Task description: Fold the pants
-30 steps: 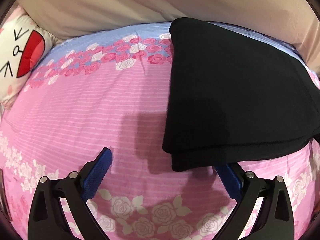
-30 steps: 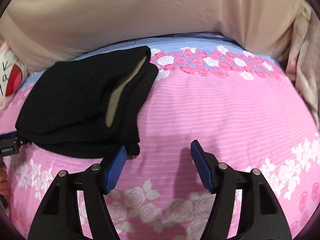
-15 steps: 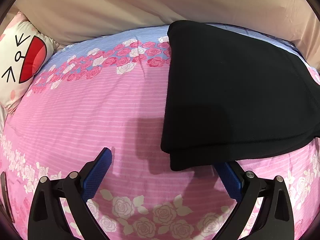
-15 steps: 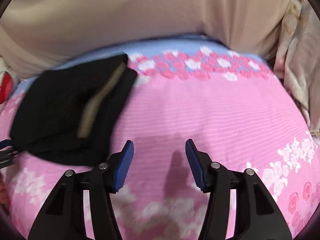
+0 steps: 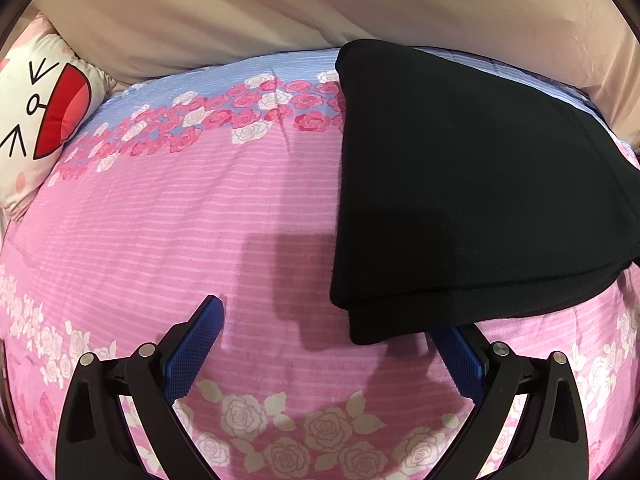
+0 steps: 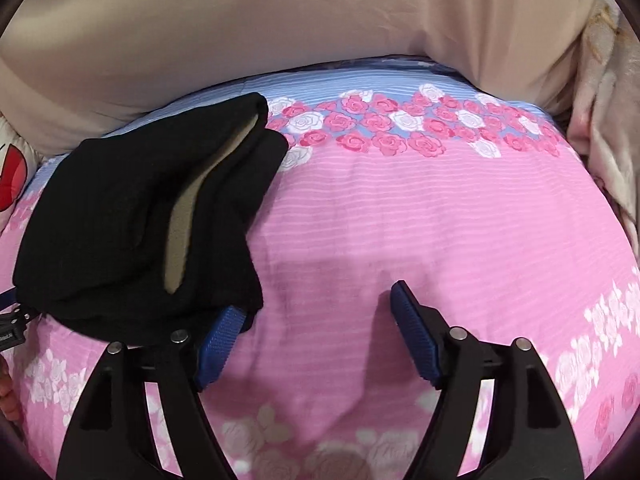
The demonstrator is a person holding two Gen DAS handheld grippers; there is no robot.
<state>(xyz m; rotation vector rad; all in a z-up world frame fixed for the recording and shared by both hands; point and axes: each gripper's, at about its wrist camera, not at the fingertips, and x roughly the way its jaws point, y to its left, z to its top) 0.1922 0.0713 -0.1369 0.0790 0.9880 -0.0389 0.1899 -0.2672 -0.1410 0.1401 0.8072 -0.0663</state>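
The black pants (image 5: pixel 460 184) lie folded in a compact stack on the pink rose-print bedspread (image 5: pixel 200 220). In the right wrist view the pants (image 6: pixel 120 220) show a tan lining at the open waist edge. My left gripper (image 5: pixel 332 344) is open and empty; its right finger tip is hidden under the near left corner of the stack. My right gripper (image 6: pixel 316 320) is open and empty; its left finger tip sits under the near right corner of the stack. The left gripper's body (image 6: pixel 10 328) shows at the left edge of the right wrist view.
A beige cover (image 5: pixel 280 12) rises along the far side of the bed. A white cartoon-face pillow (image 5: pixel 36 120) lies at the far left. A pale blanket (image 6: pixel 604 128) hangs at the far right. Pink bedspread stretches right of the pants (image 6: pixel 440 220).
The right gripper swung right and partly closed half a second ago, then came back left and opened wide at the stack's corner. The left gripper and the pants have barely moved.
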